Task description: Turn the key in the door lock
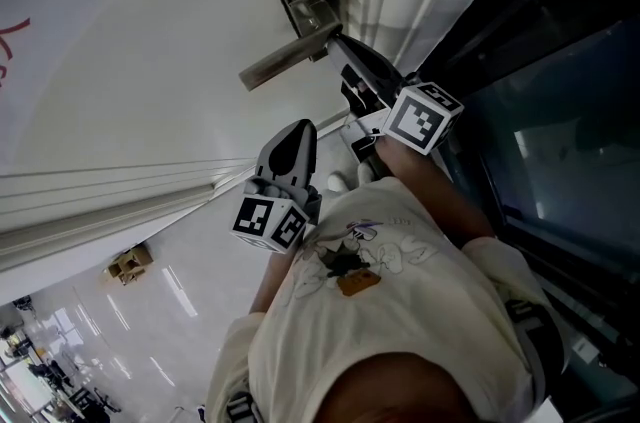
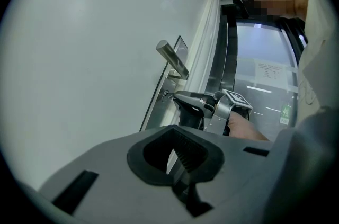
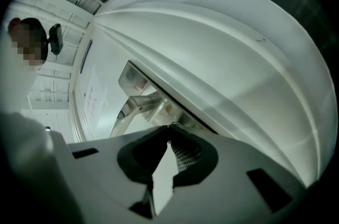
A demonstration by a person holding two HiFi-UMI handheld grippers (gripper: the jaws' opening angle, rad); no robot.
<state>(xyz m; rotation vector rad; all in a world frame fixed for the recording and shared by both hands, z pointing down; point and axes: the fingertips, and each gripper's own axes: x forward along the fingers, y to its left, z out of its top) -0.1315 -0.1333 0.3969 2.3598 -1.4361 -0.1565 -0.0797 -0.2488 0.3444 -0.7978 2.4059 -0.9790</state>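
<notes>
Your right gripper (image 3: 169, 128) pinches the key (image 2: 165, 95) at frame centre; the turn looks unfinished. Left gripper (image 2: 175, 153) closed, empty.

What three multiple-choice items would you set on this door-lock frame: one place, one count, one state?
1. Where are the tips of the right claw?
A. At the small metal key in the silver lock plate, beside the base of the silver lever handle
B. On that handle's free end
C. On the dark glass panel

2. How many claws touch the hardware on the white door?
A. None
B. One
C. Two

3. What state is the left claw in?
A. Shut, empty
B. Shut on the handle
C. Wide open around the key

Answers:
1. A: the left gripper view shows the tips at the key in the plate.
2. B: only the right claw reaches the lock; the left hangs by the person's shirt.
3. A: its own view shows the jaws together with nothing between them.
</notes>
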